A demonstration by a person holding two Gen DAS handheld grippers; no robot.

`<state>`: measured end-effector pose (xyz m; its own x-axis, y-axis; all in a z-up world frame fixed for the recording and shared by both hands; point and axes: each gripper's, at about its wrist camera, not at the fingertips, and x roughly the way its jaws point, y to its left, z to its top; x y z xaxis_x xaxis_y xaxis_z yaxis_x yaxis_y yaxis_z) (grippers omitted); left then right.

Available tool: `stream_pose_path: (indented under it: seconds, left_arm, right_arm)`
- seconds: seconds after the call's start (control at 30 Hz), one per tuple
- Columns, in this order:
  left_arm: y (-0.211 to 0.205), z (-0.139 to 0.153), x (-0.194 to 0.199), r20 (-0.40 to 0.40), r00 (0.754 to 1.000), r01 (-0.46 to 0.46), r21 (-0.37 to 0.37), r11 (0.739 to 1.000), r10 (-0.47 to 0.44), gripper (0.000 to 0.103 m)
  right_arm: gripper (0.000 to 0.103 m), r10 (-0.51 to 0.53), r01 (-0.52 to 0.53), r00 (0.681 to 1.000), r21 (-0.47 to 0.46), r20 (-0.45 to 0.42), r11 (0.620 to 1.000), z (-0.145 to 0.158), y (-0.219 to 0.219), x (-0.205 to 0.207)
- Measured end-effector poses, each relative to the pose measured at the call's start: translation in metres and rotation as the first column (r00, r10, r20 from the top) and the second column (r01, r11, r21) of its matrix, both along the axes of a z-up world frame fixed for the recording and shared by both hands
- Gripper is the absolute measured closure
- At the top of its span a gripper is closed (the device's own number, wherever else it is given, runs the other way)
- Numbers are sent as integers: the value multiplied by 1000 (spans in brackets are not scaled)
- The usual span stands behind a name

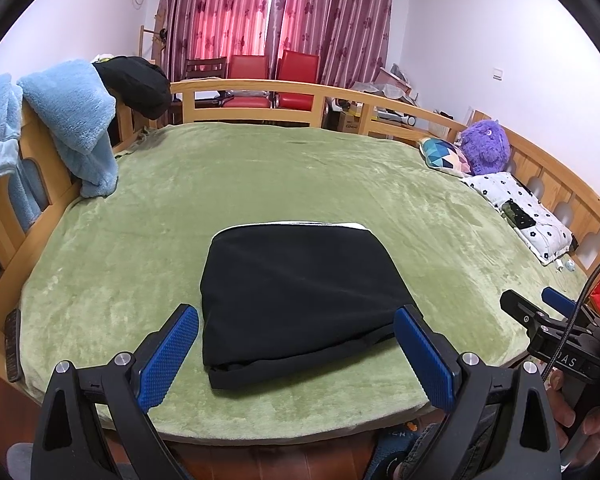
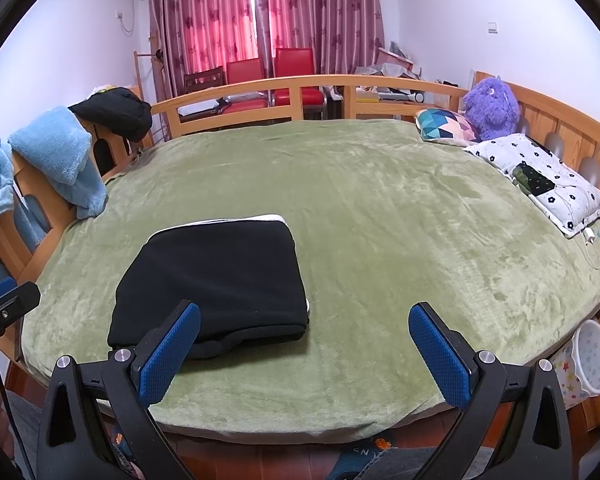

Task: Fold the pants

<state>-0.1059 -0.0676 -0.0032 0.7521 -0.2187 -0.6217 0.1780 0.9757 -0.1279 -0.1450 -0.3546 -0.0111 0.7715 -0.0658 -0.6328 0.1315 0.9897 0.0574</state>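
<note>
A bedroom: a wooden-railed bed covered by a green plush blanket (image 1: 300, 184), with maroon flowered curtains (image 1: 276, 12) and red chairs (image 1: 296, 80) beyond the far rail at twelve o'clock. A light-blue fleece garment (image 1: 72, 120) hangs over the rail at ten o'clock. At two o'clock sit a purple plush toy (image 1: 486, 146), a geometric-print cushion (image 1: 444, 156) and a white flowered pillow (image 1: 520, 208).

The black pants (image 1: 300, 300) lie on the blanket near its near edge, already folded into a compact, roughly square stack with a sliver of white lining at the far edge. In the left wrist view they lie dead ahead at twelve o'clock; in the right wrist view (image 2: 216, 284) they are at ten o'clock.

The left gripper (image 1: 296, 344) has its blue pads spread wide, one to either side of the stack's near edge, clasping nothing. The right gripper (image 2: 304, 344) is likewise wide apart over bare blanket, just to the right of the stack, and holds nothing.

The cloth looks soft, thick and limp, probably fleece-lined, light but bulky. It should sag and unfold if lifted by one layer. A sound grasp would pinch all layers together at the rounded near fold, or at two corners at once. The plush blanket likely drags on the cloth, so sliding the stack may rumple the bottom layer. The folding looks essentially complete.
</note>
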Motion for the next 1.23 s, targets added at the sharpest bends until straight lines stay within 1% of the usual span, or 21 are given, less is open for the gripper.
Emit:
stream_pose_path:
  seconds: [0.3,0.8,1.07,1.23]
  left_arm:
    - [1,-1,-3,-4,1000,-4,-2,1000,4,4]
    - [2,-3,-10,-3,1000,-21,3,1000,21,4]
    - [1,-3,-10,-5,1000,-20,0,1000,20,4]
    - [3,-3,-3,-6,1000,-12,-1,1000,12,4]
  right_arm:
    - [1,17,-17,1000,-6,-1,1000,3,7,-1]
    - [1,16,-16,1000,-7,-1,1000,3,8,-1]
    - [1,18,-18,1000,-4,3,1000,5,10,0]
    - [1,22,-22,1000,-1,2,1000,8,10,2]
